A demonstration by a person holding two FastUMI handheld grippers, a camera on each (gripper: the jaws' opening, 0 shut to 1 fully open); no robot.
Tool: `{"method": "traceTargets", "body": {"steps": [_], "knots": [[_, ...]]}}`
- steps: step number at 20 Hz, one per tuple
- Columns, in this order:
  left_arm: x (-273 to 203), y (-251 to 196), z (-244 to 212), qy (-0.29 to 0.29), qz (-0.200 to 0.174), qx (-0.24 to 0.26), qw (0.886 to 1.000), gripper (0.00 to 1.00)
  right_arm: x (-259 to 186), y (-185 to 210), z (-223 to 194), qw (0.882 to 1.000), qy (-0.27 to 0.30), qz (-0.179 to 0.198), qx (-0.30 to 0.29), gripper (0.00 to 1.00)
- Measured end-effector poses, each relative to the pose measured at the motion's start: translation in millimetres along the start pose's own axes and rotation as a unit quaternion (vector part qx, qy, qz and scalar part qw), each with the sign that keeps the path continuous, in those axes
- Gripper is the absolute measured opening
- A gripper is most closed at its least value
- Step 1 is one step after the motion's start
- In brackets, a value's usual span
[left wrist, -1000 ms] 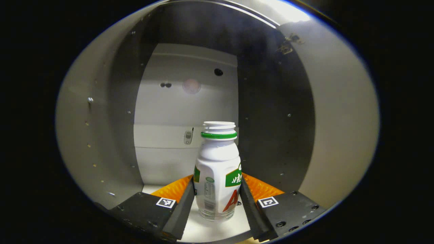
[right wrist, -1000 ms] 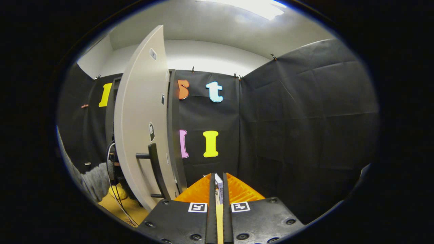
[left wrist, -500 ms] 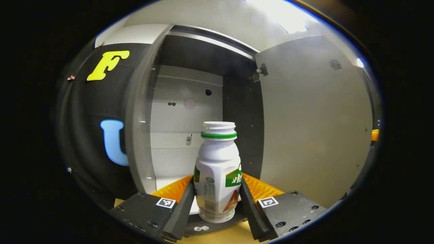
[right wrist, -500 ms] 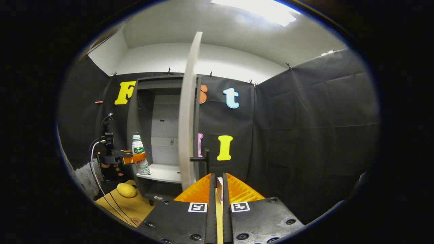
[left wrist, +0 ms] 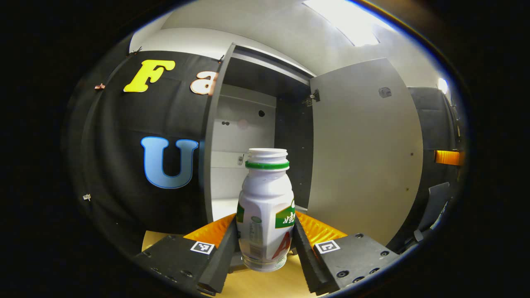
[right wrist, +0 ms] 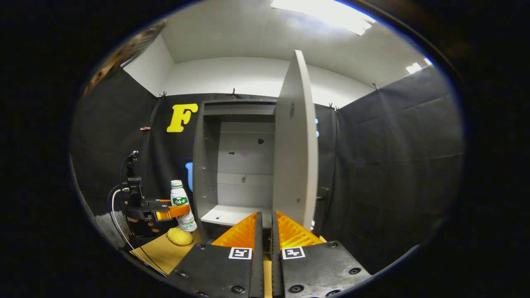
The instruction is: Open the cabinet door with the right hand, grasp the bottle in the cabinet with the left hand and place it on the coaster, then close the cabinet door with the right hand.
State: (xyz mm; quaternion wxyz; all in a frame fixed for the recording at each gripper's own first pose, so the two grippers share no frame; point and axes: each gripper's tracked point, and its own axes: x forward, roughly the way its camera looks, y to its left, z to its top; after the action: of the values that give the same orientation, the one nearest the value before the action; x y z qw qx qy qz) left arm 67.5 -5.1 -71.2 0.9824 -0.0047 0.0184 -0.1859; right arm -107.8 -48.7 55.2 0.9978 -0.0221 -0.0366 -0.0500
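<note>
Left gripper view: fingers (left wrist: 225, 248) clamped on bottle (left wrist: 265, 207), now clear of cabinet (left wrist: 244, 136), over table (left wrist: 265, 285); shelf behind. Right gripper (right wrist: 264, 231) pinched narrow, apparently empty, back from open door (right wrist: 296, 140). Next, coaster, possibly out of frame.
</note>
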Motion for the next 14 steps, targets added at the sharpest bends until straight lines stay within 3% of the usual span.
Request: {"method": "traceTargets", "body": {"steps": [4,7,9,11,12,13,14], "knots": [[-37,17,-26,-0.003,0.025,0.019,1.000,0.74,36,31,-16,1.000,0.003,-0.003,-0.012,0.09],[-56,22,-55,-0.002,0.040,0.037,0.998,0.74,59,52,-21,1.000,-0.014,-0.001,0.005,0.18],[-65,22,-83,0.009,0.043,0.036,0.998,0.73,75,62,-29,1.000,-0.026,-0.005,-0.004,0.37],[-74,20,-116,0.029,0.042,0.027,0.998,0.73,90,70,-39,0.999,-0.030,-0.011,-0.011,0.43],[-77,19,-129,0.034,0.042,0.022,0.998,0.74,97,78,-44,0.999,-0.032,-0.009,-0.011,0.53],[-79,19,-140,0.035,0.043,0.019,0.998,0.74,102,87,-48,0.999,-0.033,-0.004,-0.011,0.71],[-82,19,-152,0.035,0.044,0.019,0.998,0.74,109,94,-56,0.999,-0.034,0.000,-0.011,0.78]]}}
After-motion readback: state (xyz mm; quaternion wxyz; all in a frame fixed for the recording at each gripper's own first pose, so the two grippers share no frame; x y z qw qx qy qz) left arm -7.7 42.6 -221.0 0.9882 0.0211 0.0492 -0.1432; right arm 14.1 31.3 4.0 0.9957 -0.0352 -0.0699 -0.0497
